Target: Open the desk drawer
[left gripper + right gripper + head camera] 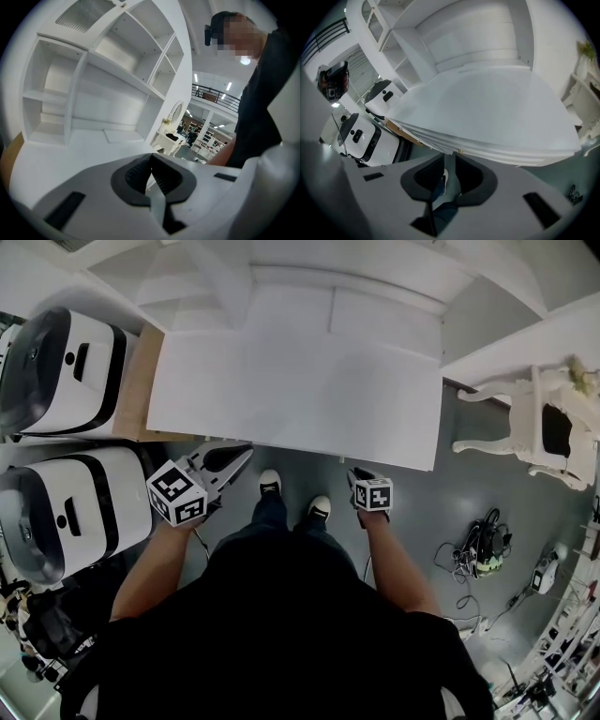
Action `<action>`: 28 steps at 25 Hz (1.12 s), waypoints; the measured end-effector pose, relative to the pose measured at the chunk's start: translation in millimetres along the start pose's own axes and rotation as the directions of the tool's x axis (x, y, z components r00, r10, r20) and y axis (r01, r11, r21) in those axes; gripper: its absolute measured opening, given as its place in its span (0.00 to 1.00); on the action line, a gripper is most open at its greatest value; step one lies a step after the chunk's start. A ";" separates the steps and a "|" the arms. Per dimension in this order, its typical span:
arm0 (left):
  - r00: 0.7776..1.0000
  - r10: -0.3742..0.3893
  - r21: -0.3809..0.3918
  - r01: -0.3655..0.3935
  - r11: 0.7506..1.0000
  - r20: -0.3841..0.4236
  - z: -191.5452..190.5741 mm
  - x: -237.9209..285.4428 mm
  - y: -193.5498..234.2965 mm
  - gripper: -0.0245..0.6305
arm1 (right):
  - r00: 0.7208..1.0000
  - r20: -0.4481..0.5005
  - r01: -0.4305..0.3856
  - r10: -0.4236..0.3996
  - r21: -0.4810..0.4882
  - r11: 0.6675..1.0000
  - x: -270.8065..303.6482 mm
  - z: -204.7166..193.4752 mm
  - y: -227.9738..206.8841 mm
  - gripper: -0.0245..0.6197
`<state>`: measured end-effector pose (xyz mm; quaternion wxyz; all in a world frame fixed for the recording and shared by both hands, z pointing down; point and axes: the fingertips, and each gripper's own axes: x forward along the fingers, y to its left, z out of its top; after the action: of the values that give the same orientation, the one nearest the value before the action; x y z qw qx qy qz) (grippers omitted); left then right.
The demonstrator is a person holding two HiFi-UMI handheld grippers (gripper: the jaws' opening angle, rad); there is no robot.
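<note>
White board made up the table [281, 381], with a shelved hutch [108, 65] rising at its back. The drawer [497, 151] sat under the table's front edge. In the right gripper view it showed as thin white bands lying flush beneath the top, shut, with a small brass-coloured knob [460, 151] on its front. The right claw [449, 161] hung just in front of that edge, tilted steeply down and lined up with the knob. Its jaws were spread and held nothing; through the gap showed the person's shoe [445, 177] and jeans. The left claw [242, 454] pointed at the front edge further left, its jaws pressed together to a point and empty; whether the tip touched the table could not be told. Two white-and-black machines [66, 371] stood left of the table, and an ornate white chair [539, 423] stood on the grey floor [450, 502] to its right.
</note>
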<state>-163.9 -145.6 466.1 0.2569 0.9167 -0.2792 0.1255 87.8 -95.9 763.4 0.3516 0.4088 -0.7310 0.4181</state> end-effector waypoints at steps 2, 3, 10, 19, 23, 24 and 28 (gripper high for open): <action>1.000 -0.007 -0.002 0.007 1.000 -0.011 -1.7 2.3 3.7 0.05 | 1.000 -0.015 -0.002 0.002 0.007 1.000 9.8 -2.4 0.0 0.16; 1.000 -0.011 -0.002 0.011 1.000 -0.017 -2.5 3.4 5.1 0.05 | 1.000 -0.024 -0.004 0.004 0.013 1.000 14.5 -4.0 0.4 0.17; 0.998 -0.035 -0.006 0.035 0.999 -0.047 -1.6 14.0 14.5 0.05 | 0.998 -0.066 0.022 -0.019 0.049 0.999 44.8 -13.1 -7.0 0.20; 0.994 -0.054 -0.015 0.053 0.998 -0.098 -7.6 19.7 24.2 0.05 | 0.997 -0.068 0.051 -0.043 0.127 0.991 72.8 -18.8 -15.5 0.23; 0.993 -0.045 -0.018 0.043 0.999 -0.107 -7.2 16.2 32.9 0.05 | 0.995 -0.083 0.070 -0.059 0.135 0.988 85.8 -21.6 -17.4 0.23; 0.993 -0.044 -0.019 0.042 0.999 -0.109 -7.7 15.9 34.1 0.05 | 0.994 -0.085 0.076 -0.064 0.142 0.987 88.9 -22.8 -18.6 0.23; 0.991 -0.050 -0.030 0.047 0.998 -0.120 -12.6 15.9 34.7 0.05 | 0.993 -0.092 0.092 -0.077 0.177 0.980 98.1 -27.8 -23.7 0.23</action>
<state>-172.1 -170.6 496.5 0.2886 0.9104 -0.2423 0.1707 72.7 -108.2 866.2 0.3611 0.4517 -0.6565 0.4843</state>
